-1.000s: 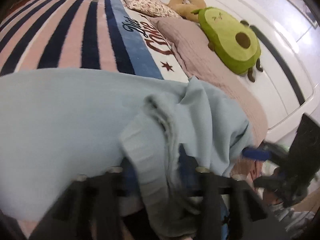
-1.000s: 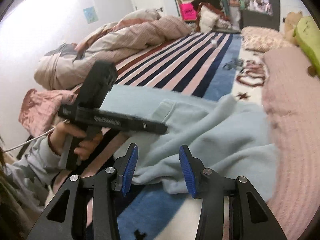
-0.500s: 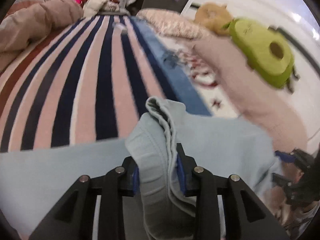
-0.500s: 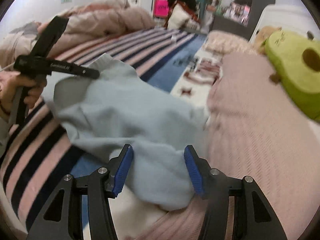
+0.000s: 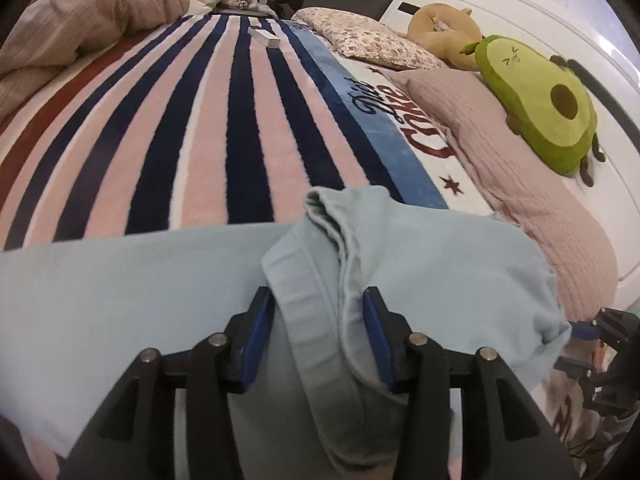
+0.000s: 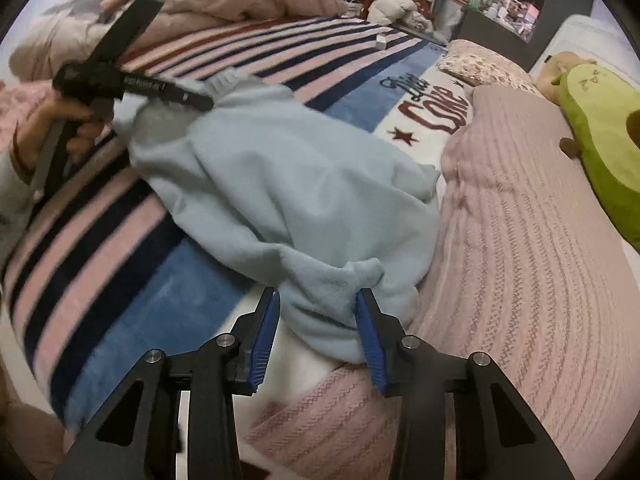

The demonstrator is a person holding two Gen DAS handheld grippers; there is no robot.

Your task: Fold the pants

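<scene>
The left gripper [image 5: 318, 334] stands with its blue pads either side of the ribbed waistband [image 5: 304, 320] of the pale blue pants [image 5: 440, 280]; its jaws have just been opening, and a thin gap shows at the left pad, so the band appears to lie loosely between the pads, not pinched. The right gripper [image 6: 318, 332] brackets a bunched corner of the same pants [image 6: 280, 184], likely a side of the waist end; its jaws have just been closing, and the right pad touches the cloth while the left pad stands just clear, so no firm pinch is yet evident. Working two separate points of one edge would presumably let the garment be spread or carried over as a flat panel without crumpling. The pants lie on the striped blanket [image 5: 180, 120], one long part running off to the left in the left wrist view, the near end heaped against the pink knitted cover [image 6: 540, 240]. In the right wrist view a hand [image 6: 52, 120] steadies the left tool over the cloth. An avocado plush [image 5: 540, 100] rests well apart by the headboard.
</scene>
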